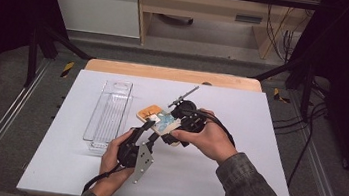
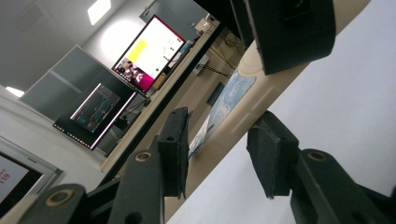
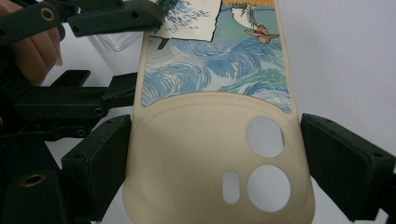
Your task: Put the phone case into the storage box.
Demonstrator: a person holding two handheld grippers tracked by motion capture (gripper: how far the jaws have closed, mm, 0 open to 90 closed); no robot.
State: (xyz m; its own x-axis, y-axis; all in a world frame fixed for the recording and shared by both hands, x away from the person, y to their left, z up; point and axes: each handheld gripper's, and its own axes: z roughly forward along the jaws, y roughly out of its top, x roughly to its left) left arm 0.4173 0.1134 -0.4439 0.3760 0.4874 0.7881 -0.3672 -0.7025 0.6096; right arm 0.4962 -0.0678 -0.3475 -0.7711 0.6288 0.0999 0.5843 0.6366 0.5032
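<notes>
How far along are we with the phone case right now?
Done: the phone case is up off the white table, clamped across its camera end by the right gripper. In hand: the left gripper straddles the case's long edge; whether it pinches yet is unclear. Left: probably setting the case down, perhaps in the clear tray, which holds no case.

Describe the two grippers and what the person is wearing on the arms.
Both grippers are black, each with two blocky jaws on linked bars joined by brass-ringed pivots. The left gripper carries a grey three-cornered plate and trails a black cable past the wrist. The right gripper has a thin rod sticking up and a black cable looping over the hand. The sleeve is grey-green fabric.
</notes>
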